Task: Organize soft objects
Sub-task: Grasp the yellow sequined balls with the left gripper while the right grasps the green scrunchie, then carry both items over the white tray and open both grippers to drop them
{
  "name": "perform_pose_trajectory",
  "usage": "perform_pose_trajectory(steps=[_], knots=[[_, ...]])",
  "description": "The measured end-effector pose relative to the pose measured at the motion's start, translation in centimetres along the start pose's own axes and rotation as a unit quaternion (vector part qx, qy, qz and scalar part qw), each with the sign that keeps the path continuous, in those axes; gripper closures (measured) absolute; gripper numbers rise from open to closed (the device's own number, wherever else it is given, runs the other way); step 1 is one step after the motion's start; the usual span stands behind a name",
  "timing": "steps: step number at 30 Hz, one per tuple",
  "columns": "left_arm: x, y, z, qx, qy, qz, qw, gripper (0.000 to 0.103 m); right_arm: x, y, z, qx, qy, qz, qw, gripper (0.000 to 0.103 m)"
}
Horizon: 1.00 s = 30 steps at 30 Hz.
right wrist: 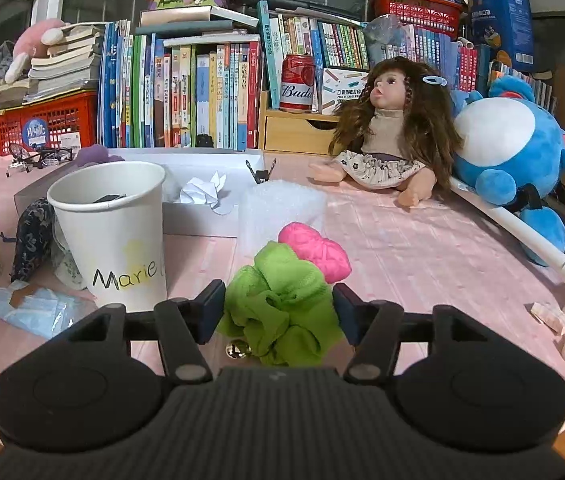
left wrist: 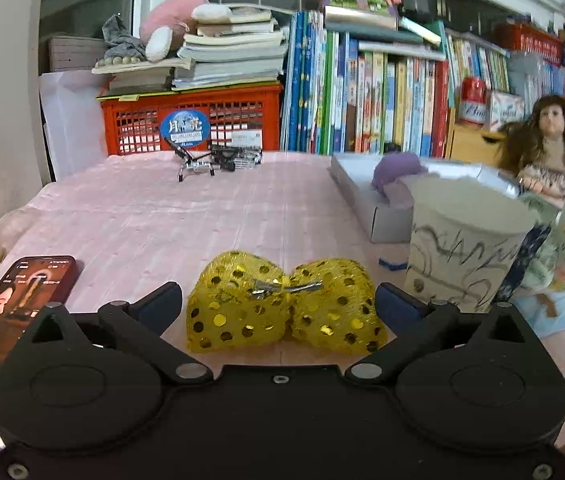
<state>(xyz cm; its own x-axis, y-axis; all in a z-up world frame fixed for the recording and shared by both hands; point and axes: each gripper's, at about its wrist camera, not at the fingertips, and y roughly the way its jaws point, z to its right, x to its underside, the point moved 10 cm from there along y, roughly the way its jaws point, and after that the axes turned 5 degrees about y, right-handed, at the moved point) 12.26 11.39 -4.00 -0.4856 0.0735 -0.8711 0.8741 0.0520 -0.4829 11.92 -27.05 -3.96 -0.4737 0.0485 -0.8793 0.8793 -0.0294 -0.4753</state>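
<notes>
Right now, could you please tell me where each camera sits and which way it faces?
Left wrist: behind the left claw, angled down across the pink table at a gold sequin bow between wide-open fingers.
Right wrist: behind the right claw, facing a green mesh puff between its fingers.
Shared: doll, red crate, bookshelf.

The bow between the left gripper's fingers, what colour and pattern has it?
The bow is yellow-gold mesh dotted with shiny gold sequins, clearest in the left wrist view.
</notes>
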Motion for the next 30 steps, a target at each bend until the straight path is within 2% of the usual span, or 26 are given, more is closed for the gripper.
perform_pose_trajectory(steps=[4,8,10,12,13,15,18,22,30], knots=[[0.3,1.0,0.3,0.01,-0.012,-0.012,0.9998,0.0,0.1,0.5,-0.1,0.002,-0.003,-0.005,1.0,0.038],[0.3,1.7,0.6,0.003,0.004,-0.012,0.9999,0.0,0.3,1.2,-0.2,0.002,-0.005,-0.011,1.0,0.038],[0.2,1.8,0.8,0.006,0.01,-0.016,0.9998,0.004,0.4,1.5,-0.4,-0.001,-0.006,-0.015,1.0,0.039],[0.3,1.8,1.0,0.013,0.013,-0.019,0.9997,0.023,0.6,1.8,-0.6,-0.003,-0.007,-0.019,1.0,0.041],[0.3,1.8,1.0,0.017,0.012,-0.02,0.9996,0.028,0.7,1.9,-0.7,-0.003,-0.008,-0.019,1.0,0.042],[0.3,1.6,0.9,0.021,0.005,-0.022,0.9995,0.045,0.6,1.8,-0.8,-0.003,-0.011,-0.016,1.0,0.046],[-0.1,1.1,0.6,0.019,-0.001,-0.021,0.9996,0.06,0.4,1.4,-0.9,-0.002,-0.014,-0.012,1.0,0.05],[-1.2,0.0,-0.2,-0.003,0.0,-0.005,1.0,0.063,0.0,0.8,-0.4,0.001,-0.005,-0.007,1.0,0.053],[-4.2,-0.7,-1.6,-0.007,-0.006,0.009,0.9999,0.063,-2.1,-0.4,0.7,0.003,0.024,0.011,1.0,0.053]])
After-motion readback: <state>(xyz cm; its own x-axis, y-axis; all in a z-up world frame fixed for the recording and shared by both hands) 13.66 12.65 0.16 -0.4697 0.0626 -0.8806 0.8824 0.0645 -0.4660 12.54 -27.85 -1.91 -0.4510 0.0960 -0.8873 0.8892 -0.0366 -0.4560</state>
